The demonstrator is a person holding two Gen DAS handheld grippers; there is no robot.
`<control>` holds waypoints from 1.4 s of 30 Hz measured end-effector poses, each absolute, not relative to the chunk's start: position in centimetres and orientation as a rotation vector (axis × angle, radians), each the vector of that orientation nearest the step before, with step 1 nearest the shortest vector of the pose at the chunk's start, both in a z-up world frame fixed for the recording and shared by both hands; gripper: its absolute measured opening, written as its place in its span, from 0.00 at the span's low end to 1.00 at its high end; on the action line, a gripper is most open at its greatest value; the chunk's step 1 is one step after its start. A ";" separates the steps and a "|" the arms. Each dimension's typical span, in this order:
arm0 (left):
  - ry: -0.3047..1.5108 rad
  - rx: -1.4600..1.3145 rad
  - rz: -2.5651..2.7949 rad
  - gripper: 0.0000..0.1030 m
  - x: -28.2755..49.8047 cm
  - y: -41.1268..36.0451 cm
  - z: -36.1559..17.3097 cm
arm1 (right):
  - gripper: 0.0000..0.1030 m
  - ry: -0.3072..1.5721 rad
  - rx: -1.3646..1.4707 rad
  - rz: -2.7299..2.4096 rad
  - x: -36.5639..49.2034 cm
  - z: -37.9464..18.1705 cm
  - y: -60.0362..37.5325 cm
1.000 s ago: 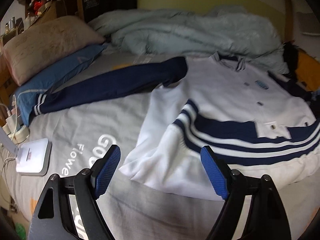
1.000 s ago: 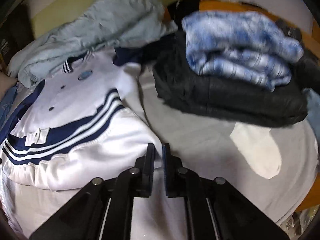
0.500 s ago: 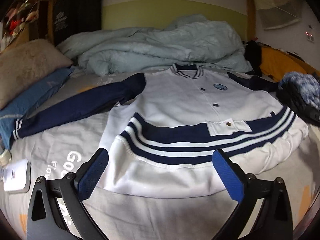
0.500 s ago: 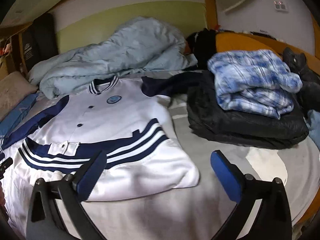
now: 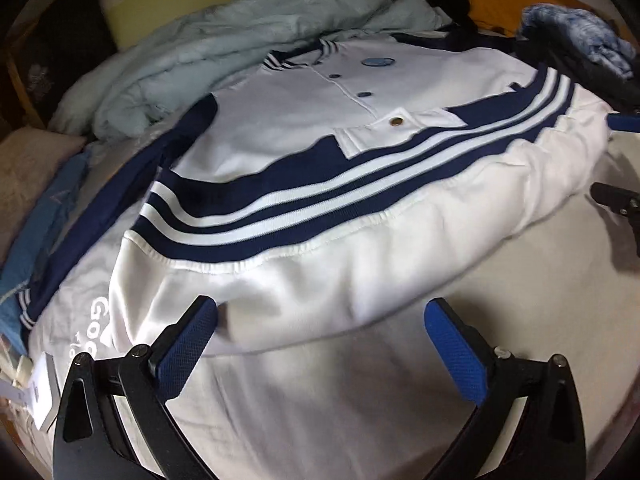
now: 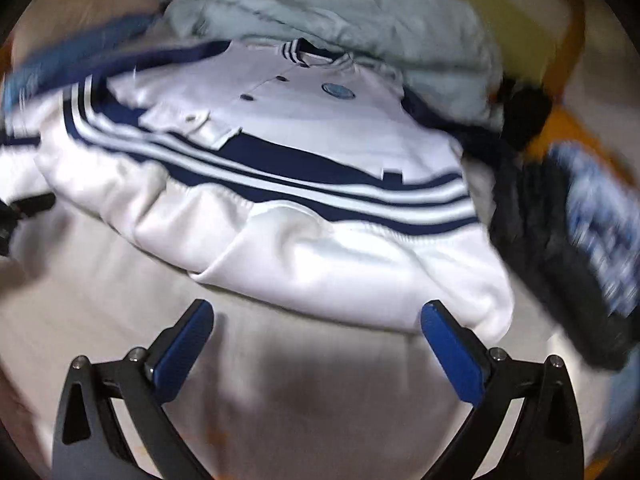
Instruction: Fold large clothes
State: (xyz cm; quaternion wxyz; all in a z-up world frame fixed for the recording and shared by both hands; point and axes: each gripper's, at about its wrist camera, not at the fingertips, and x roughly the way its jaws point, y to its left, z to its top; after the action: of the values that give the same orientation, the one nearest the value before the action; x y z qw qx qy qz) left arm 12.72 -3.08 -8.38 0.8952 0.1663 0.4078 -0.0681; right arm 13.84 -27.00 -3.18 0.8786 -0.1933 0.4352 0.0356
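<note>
Left wrist view: jacket, white with navy stripes, spread flat on bed, collar toward far side. Left gripper at jacket's white hem, fingers just been opening, now spread wide, released, hem edge between tips, not pinched. Right wrist view, blurred: right gripper just short of hem, fingers just been opening, released, nothing between. Light blue quilt behind collar. Folded dark pile beside jacket's right edge.

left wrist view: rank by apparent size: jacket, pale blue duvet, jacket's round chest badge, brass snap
1. jacket
2. pale blue duvet, partly hidden and farther back, so the gap is unsure
3. round chest badge
4. brass snap
</note>
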 end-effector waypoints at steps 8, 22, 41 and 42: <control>0.849 0.215 -0.117 0.24 13.3 -1.5 -7.6 | 0.65 0.919 -0.342 0.029 15.2 -3.6 -26.7; 0.857 0.183 -0.086 0.31 11.7 0.7 -6.1 | 0.57 0.869 -0.373 0.033 13.5 -2.1 -27.1; 0.770 0.408 0.167 0.90 14.4 -0.3 -8.7 | 0.98 0.887 -0.411 -0.164 15.9 -4.7 -26.8; 0.787 0.361 0.180 0.81 15.1 1.0 -8.8 | 0.98 0.888 -0.391 -0.172 16.1 -4.6 -27.3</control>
State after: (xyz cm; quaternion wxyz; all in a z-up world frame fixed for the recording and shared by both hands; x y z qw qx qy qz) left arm 15.12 1.01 -8.82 0.9038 0.1746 0.3809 0.0870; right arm 16.10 -27.30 -4.62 0.8811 -0.1875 0.4263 -0.0824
